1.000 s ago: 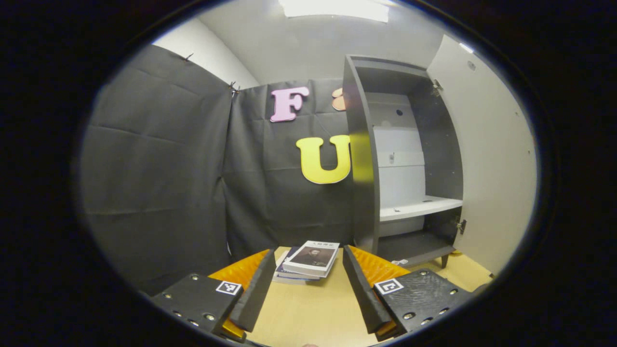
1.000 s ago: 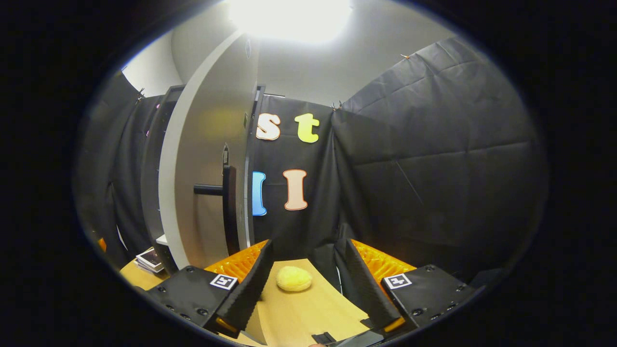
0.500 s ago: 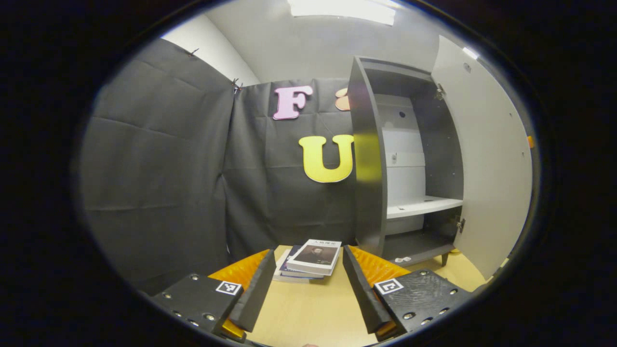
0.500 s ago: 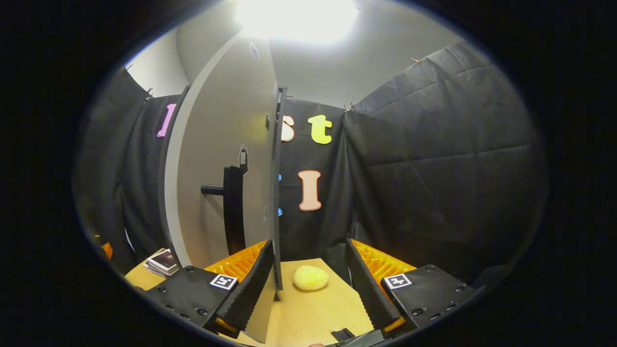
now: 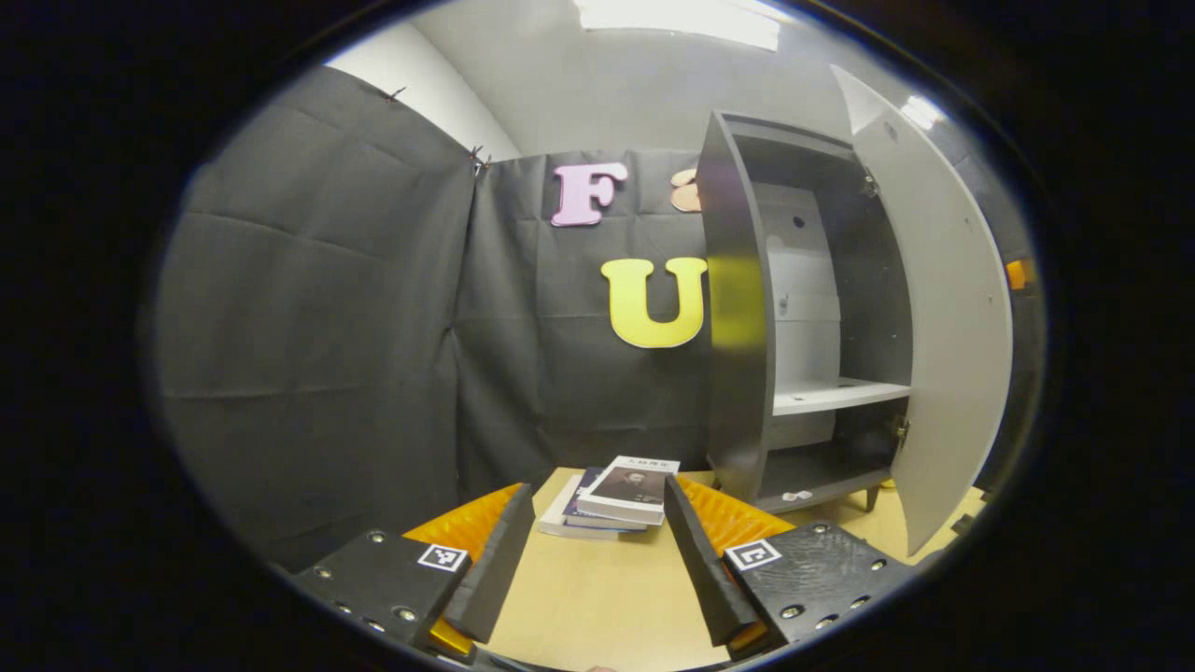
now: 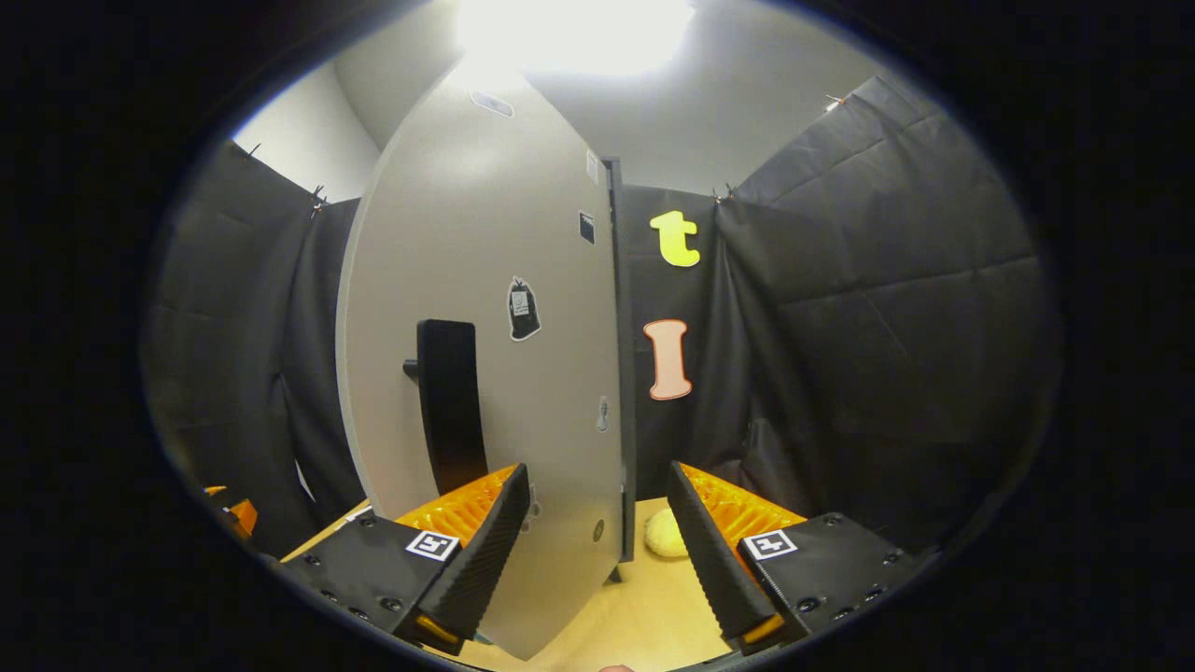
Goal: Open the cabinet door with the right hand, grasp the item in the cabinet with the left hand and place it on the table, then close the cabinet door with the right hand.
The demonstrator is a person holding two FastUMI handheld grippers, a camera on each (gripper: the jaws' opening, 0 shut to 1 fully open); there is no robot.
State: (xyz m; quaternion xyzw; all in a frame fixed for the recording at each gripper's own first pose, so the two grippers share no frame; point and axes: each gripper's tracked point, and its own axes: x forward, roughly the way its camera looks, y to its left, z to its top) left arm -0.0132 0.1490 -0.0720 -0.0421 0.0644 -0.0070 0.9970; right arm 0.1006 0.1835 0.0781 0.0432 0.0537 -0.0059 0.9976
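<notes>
The grey cabinet (image 5: 738, 327) stands on the table with its pale door (image 5: 943, 355) swung partly out to the right. Inside I see a white shelf (image 5: 836, 395) with nothing on it. A small stack of books (image 5: 621, 495) lies on the table to the left of the cabinet, just beyond my left gripper (image 5: 593, 569), which is open and holds nothing. In the right gripper view the door (image 6: 504, 280) turns its outer face and black handle (image 6: 448, 406) toward me. My right gripper (image 6: 597, 560) is open, with the door's lower edge right in front of its fingers.
The wooden table (image 5: 597, 616) runs under both grippers. A yellow rounded lump (image 6: 665, 535) lies on the table behind the door's edge. Black cloth walls close the booth on all sides. A small pale scrap (image 5: 796, 496) rests on the cabinet floor.
The door has swung toward the cabinet, and its outer face has turned toward the right gripper, which has come close to it. The left gripper has stayed open and drifted slightly away from the cabinet.
</notes>
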